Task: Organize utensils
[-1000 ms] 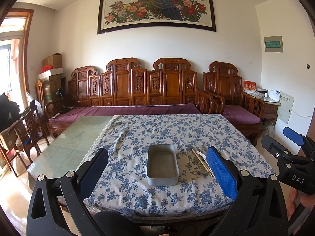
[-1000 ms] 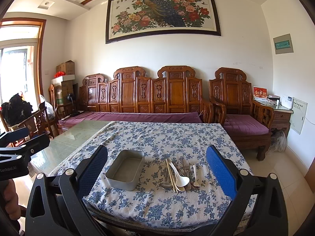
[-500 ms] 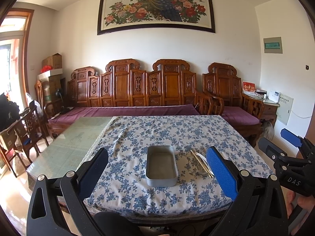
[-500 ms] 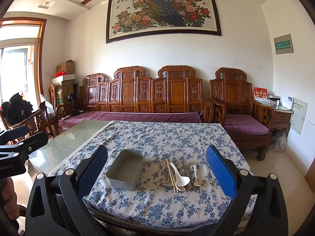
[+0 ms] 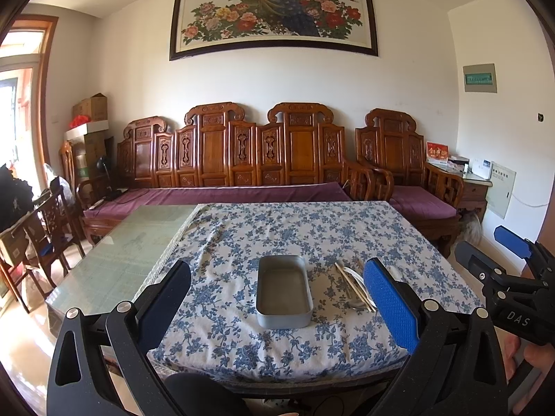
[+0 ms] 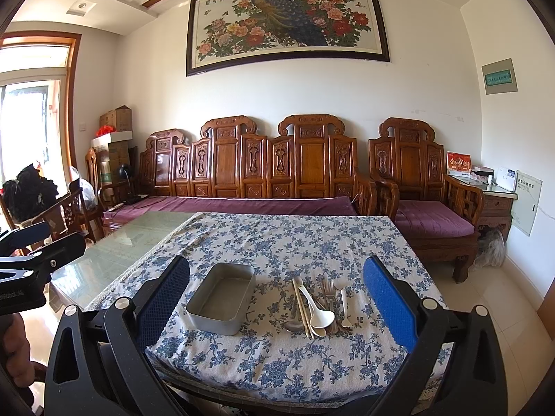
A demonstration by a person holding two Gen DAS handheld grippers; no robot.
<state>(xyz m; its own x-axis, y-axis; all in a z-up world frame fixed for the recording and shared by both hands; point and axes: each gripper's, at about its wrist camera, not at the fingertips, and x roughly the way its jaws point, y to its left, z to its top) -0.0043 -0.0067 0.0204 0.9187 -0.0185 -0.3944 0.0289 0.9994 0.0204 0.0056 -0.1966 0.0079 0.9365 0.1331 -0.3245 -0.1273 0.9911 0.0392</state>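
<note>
An empty grey metal tray [image 5: 283,291] [image 6: 222,298] sits near the front of the table with the blue floral cloth [image 5: 295,232]. Right of it lies a pile of utensils [image 6: 317,306] [image 5: 353,289]: chopsticks [image 6: 301,306], a white spoon [image 6: 321,315], a metal spoon [image 6: 294,326], forks [image 6: 329,291] and a small spoon [image 6: 346,308]. My left gripper [image 5: 277,306] is open and empty, held before the table's front edge, facing the tray. My right gripper [image 6: 277,306] is open and empty, also short of the table, facing tray and utensils.
The cloth covers the right part of a glass-topped table [image 5: 118,260]. A carved wooden sofa [image 5: 242,159] with purple cushions stands behind it, an armchair [image 6: 423,201] at the right, chairs [image 5: 45,239] at the left. Each gripper shows in the other's view [image 5: 510,277] [image 6: 31,253].
Both grippers have barely drifted; the left view has tilted slightly. Nothing on the table has moved.
</note>
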